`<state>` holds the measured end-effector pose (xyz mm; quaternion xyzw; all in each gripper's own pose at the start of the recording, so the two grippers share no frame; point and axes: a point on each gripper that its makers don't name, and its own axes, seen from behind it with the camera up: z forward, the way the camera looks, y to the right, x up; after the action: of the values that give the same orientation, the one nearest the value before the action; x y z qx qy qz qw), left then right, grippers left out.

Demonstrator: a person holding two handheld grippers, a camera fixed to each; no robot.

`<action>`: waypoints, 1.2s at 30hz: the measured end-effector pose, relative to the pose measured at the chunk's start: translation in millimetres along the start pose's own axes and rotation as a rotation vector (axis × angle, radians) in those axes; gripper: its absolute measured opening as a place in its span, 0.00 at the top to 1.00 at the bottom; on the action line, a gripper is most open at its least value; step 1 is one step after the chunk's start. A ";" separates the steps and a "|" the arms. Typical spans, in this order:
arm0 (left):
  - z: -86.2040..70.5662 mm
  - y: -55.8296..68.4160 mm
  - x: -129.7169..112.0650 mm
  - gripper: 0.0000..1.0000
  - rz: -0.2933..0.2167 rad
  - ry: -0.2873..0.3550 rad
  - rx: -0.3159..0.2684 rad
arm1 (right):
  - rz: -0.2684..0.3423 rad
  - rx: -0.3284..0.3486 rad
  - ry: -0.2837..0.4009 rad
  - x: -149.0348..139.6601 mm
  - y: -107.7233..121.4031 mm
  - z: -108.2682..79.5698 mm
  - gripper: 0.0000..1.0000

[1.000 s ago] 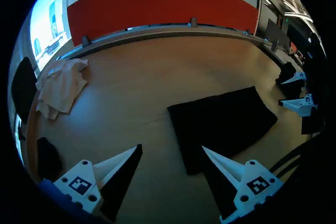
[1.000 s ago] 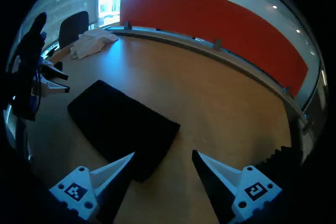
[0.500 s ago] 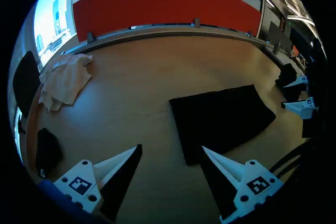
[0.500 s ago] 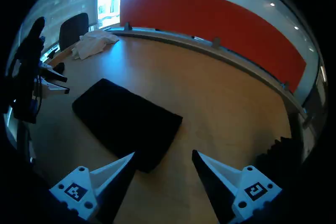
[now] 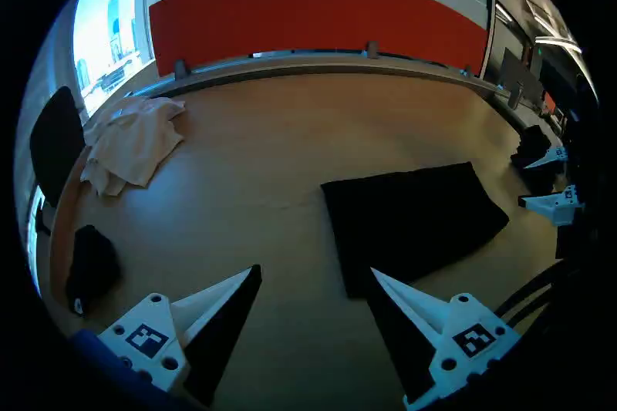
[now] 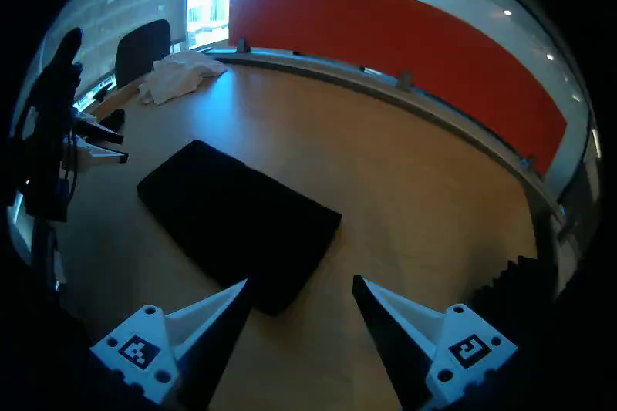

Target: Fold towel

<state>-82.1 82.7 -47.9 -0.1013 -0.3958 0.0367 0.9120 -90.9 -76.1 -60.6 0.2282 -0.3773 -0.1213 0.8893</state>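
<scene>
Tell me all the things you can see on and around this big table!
towel: one, black, folded flat on the table's middle.
cloth pile: one, cream, crumpled at the table's far left corner.
small dark thing: one, black, near the table's left edge; unclear what.
table: one, light wood.
divider: one, red, along the table's far edge.
chair: one, black, beside the cloth pile's corner.
left gripper: one, white, jaws open, by the towel's near corner.
right gripper: one, white, jaws open, by the towel's other end.
</scene>
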 end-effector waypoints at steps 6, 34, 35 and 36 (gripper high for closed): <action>-5.2 -7.2 -3.0 0.06 -0.038 0.009 0.030 | -0.015 0.019 -0.003 0.1 -1.3 1.3 0.04; -37.7 -50.3 13.8 0.06 -0.159 0.183 0.138 | -0.142 0.170 -0.104 -29.0 -21.9 13.8 0.06; -38.6 -51.7 13.6 0.06 -0.158 0.187 0.142 | -0.148 0.177 -0.111 -31.7 -22.7 14.7 0.07; -39.4 -52.6 13.1 0.06 -0.158 0.189 0.144 | -0.152 0.182 -0.117 -33.6 -23.2 15.6 0.08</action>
<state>-45.1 27.1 -53.5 -0.0073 -0.3112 -0.0166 0.9502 -126.2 -88.1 -83.3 0.3284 -0.4198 -0.1668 0.8296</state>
